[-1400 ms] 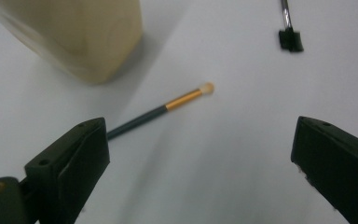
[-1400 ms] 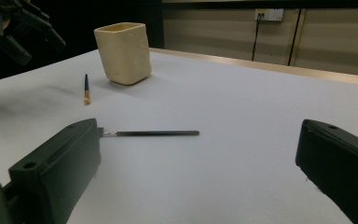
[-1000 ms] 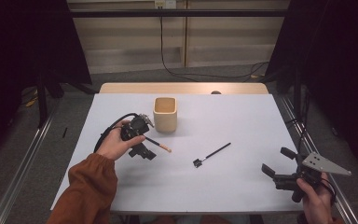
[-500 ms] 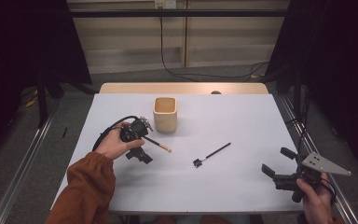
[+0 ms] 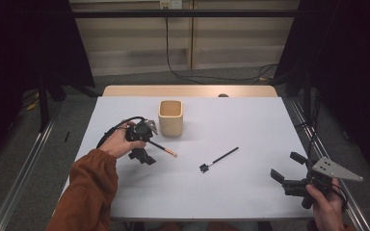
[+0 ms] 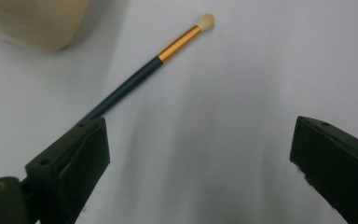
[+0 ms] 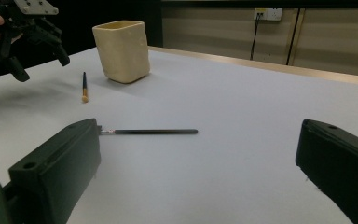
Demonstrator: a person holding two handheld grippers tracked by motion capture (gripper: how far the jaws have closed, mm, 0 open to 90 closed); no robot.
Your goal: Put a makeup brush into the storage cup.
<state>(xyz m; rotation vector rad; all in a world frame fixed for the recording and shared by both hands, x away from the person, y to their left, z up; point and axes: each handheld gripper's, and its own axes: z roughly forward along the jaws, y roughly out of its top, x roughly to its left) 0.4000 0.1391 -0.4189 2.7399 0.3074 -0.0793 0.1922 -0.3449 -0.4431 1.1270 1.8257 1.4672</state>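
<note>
Left gripper view: dark-handled brush [image 6: 135, 80], gold ferrule, pale tip, before wide-open left claw [image 6: 200, 158].

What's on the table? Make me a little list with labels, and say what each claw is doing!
table: white top
cup: cream, square, upright, far middle
gold brush: dark handle, gold band, pale tip, lying flat near the cup
black brush: thin, lying flat mid-table
left claw: open, above the gold brush's handle end, not gripping it
right claw: open, holding nothing, at the table's near right corner
</note>
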